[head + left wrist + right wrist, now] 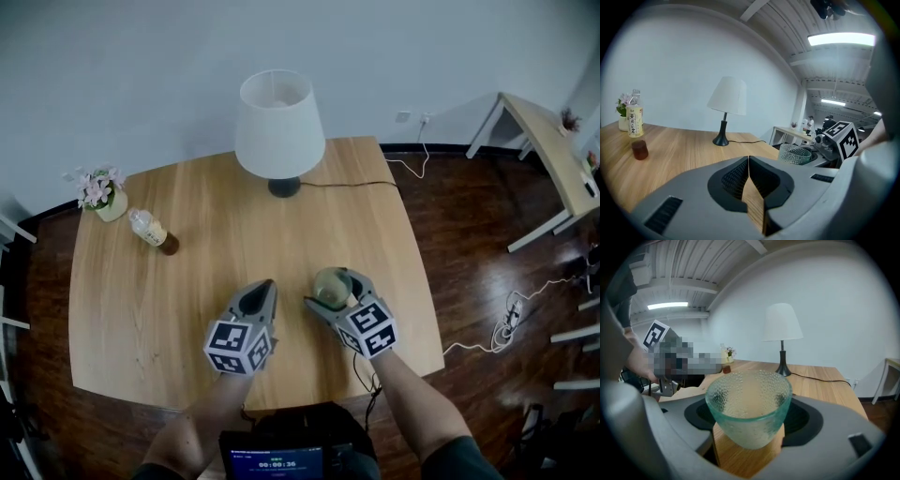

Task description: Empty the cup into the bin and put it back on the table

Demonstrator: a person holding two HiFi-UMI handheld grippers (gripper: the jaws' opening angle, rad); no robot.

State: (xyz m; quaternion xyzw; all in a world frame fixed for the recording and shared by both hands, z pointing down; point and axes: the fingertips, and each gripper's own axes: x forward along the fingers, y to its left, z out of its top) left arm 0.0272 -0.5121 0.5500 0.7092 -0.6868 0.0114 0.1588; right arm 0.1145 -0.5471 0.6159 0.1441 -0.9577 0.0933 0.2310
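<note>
**Position.** The cup (749, 411) was found low in the centre of the right gripper view. It was pinched between the jaws of the right gripper (332, 289), with the dark pads set against opposite sides of its wall below the rim. It stood upright, mouth up, and no contents could be made out through the glass. In the head view it lay right of centre in the lower half of the frame, over the near part of the table (178, 309). Whether its base touched the wood could not be told.

**Other items.** The left gripper (749, 163) was noted just left of the cup, its jaws pressed together with nothing between them. The lamp (278, 127) and bottle (150, 230) were recorded well apart, in the upper frame. No bin was seen in any view.

**Handling, as judged.** The cup was taken to be thick pebbled glass: rigid, of moderate weight, and breakable if dropped or struck on the table edge. The dimpled surface was judged to give the pads some purchase. The wall narrows toward the base, so an upright grip was considered secure, while a tipped cup could slide out. A mid-wall hold on opposite sides was judged best.
</note>
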